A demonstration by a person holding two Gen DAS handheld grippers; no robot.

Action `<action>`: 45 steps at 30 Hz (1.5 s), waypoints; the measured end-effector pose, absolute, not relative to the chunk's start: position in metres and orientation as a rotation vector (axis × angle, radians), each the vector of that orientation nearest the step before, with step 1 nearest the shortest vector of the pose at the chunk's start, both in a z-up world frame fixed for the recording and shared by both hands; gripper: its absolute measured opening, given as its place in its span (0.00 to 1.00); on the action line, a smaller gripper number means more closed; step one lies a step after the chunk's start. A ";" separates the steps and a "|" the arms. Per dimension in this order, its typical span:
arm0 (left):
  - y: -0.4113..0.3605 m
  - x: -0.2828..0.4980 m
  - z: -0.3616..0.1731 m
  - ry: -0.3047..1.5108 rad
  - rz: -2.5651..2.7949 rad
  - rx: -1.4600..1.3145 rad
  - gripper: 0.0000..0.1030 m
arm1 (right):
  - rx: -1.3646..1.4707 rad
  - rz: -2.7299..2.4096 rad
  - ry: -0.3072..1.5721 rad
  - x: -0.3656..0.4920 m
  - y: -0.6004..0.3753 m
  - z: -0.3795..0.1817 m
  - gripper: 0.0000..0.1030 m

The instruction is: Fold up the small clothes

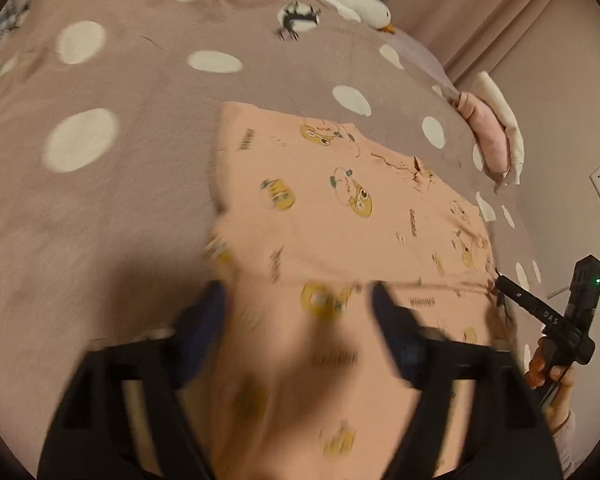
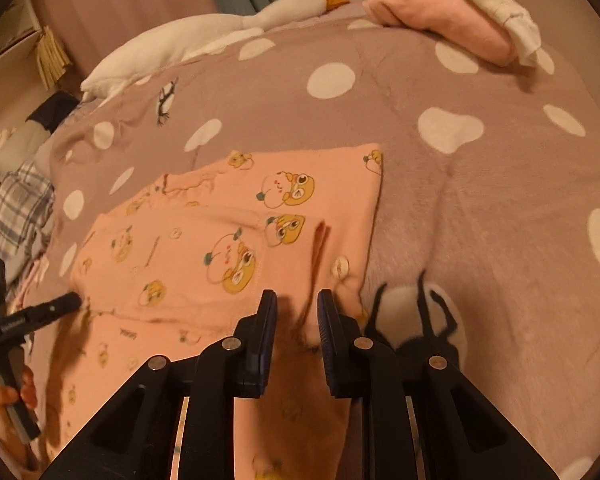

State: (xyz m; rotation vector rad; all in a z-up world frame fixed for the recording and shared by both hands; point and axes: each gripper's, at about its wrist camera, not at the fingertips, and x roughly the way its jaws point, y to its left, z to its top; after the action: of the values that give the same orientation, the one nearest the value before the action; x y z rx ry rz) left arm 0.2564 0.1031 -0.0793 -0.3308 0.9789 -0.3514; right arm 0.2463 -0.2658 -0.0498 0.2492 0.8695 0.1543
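A small peach garment (image 1: 332,208) printed with yellow cartoon figures lies partly folded on the mauve polka-dot blanket (image 1: 120,208). It also shows in the right wrist view (image 2: 204,248). My left gripper (image 1: 300,300) is open, its blurred fingers wide apart over the garment's near part. My right gripper (image 2: 297,304) has a narrow gap between its fingers, with the garment's buttoned edge (image 2: 342,268) bunched just ahead of them; whether cloth is pinched is unclear. Each gripper shows from the side in the other's view: the right gripper (image 1: 500,280) touches the garment's right edge, the left gripper (image 2: 76,300) its left edge.
A white plush goose (image 2: 204,36) lies at the blanket's far side. Folded pink and white clothes (image 2: 460,20) are stacked at the far right corner, also in the left wrist view (image 1: 496,128). Plaid cloth (image 2: 20,212) lies at the left. Pink curtains (image 1: 480,8) hang behind.
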 end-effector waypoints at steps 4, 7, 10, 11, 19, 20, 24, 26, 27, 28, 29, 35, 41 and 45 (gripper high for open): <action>0.127 0.211 -0.073 0.965 -0.391 -0.393 0.83 | 0.294 0.198 0.850 0.209 -0.273 -0.044 0.40; 0.143 0.176 -0.080 0.996 -0.432 -0.458 0.83 | 0.344 0.226 0.845 0.180 -0.280 -0.045 0.43; 0.153 0.150 -0.088 1.014 -0.462 -0.533 0.83 | 0.406 0.241 0.848 0.156 -0.287 -0.051 0.43; 0.157 0.139 -0.092 1.018 -0.473 -0.568 0.83 | 0.432 0.242 0.850 0.145 -0.292 -0.055 0.43; 0.162 0.090 -0.102 1.019 -0.533 -0.654 0.83 | 0.583 0.249 0.893 0.095 -0.310 -0.075 0.43; 0.161 0.086 -0.101 1.019 -0.542 -0.655 0.83 | 0.582 0.250 0.902 0.091 -0.309 -0.077 0.43; 0.151 0.075 -0.101 1.025 -0.600 -0.659 0.86 | 0.593 0.284 0.929 0.078 -0.303 -0.085 0.43; 0.147 0.076 -0.101 1.035 -0.608 -0.637 0.86 | 0.593 0.293 0.928 0.073 -0.301 -0.087 0.43; 0.144 0.077 -0.101 1.042 -0.620 -0.635 0.86 | 0.594 0.299 0.927 0.071 -0.299 -0.087 0.43; 0.141 0.081 -0.101 1.049 -0.635 -0.643 0.86 | 0.606 0.315 0.931 0.073 -0.298 -0.089 0.43; 0.139 0.084 -0.102 1.055 -0.660 -0.655 0.86 | 0.619 0.330 0.936 0.073 -0.297 -0.090 0.44; 0.127 0.114 -0.108 1.083 -0.726 -0.726 0.86 | 0.659 0.396 0.941 0.091 -0.289 -0.097 0.44; 0.127 0.125 -0.111 1.075 -0.741 -0.807 0.86 | 0.724 0.446 0.944 0.115 -0.283 -0.103 0.44; 0.131 0.113 -0.109 1.067 -0.749 -0.805 0.85 | 0.706 0.462 0.945 0.112 -0.277 -0.103 0.44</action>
State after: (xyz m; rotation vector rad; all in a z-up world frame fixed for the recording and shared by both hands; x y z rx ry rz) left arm 0.1133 0.1307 -0.1090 -0.8048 1.0675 -0.7487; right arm 0.1117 -0.2767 -0.1027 0.7065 0.9448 0.4616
